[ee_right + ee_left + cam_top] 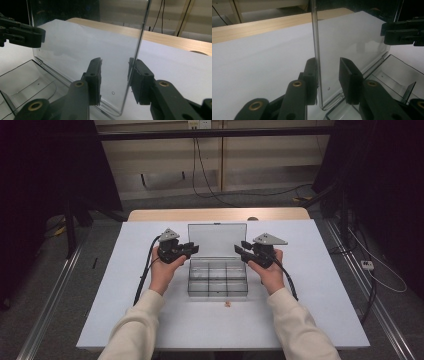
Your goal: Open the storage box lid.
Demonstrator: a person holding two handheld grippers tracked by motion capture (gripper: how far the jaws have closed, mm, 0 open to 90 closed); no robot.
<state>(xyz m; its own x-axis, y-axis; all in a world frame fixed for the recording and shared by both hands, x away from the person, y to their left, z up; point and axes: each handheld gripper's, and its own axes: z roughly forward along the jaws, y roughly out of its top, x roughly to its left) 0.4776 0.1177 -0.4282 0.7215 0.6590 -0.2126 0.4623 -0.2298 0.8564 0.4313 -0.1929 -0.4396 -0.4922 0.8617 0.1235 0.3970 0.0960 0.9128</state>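
Fig. legend, high view unless noted. A white table (150,320) is shown w/ a clear plastic organiser box (218,280) at its centre; the box's lid (217,240) is stood upright at the 12 o'clock edge of the compartment tray.

The left gripper (192,248) is placed at the lid's 9 o'clock edge, the right gripper (240,250) at its 3 o'clock edge. In the left gripper view the lid edge (315,50) is seen between the two jaws, close against or touching one pad, w/ a clear gap to the other; jaws are partly open, no clamp yet. The right gripper view gives the mirror case: lid edge (140,50) near one pad, gap on the other side, nothing gripped.

A small tan item (228,304) lies on the table just at 6 o'clock of the box.

Step in hand, judged: the lid is bracketed at both edges, prob. to swing it shut or steady it. To be done well, both jaw pairs should be closed evenly on the edges, low enough not to flex the thin panel, and both hands moved together about the hinge so the lid isn't twisted.

Hard to make out: hinge detail, whether a pad truly touches the lid, compartment contents (apparently empty), and what the tan item is. Box front is cut off in both gripper views.
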